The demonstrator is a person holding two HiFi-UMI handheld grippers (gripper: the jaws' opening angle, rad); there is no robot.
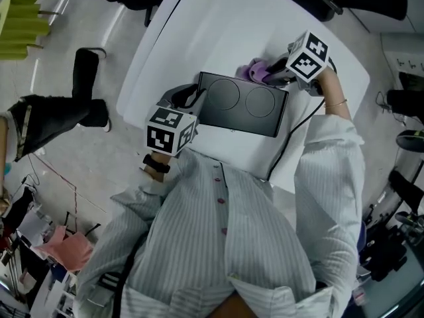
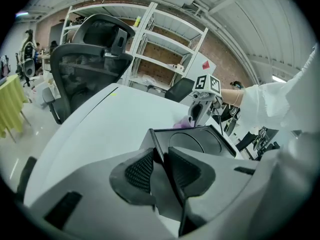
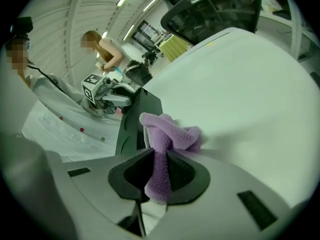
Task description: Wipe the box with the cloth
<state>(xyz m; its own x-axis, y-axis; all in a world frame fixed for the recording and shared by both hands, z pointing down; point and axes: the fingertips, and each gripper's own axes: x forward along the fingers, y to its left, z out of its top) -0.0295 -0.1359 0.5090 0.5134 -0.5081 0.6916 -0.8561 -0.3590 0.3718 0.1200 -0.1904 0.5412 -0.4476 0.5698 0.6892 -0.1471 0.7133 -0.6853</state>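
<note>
On the white table (image 1: 218,32), the left gripper (image 2: 161,156) is clamped on the corner wall of the flat black box (image 1: 242,105), while the right gripper (image 3: 159,156) pinches a bunched purple cloth (image 3: 172,134) right at the box's opposite edge.

No readable text, numbers or brands.
Only black-and-white square marker patterns on left cube (image 1: 170,130) and right cube (image 1: 309,56), coded blocks rather than letters or digits; red diamond (image 2: 206,65) against the far wall, too small to read.
</note>
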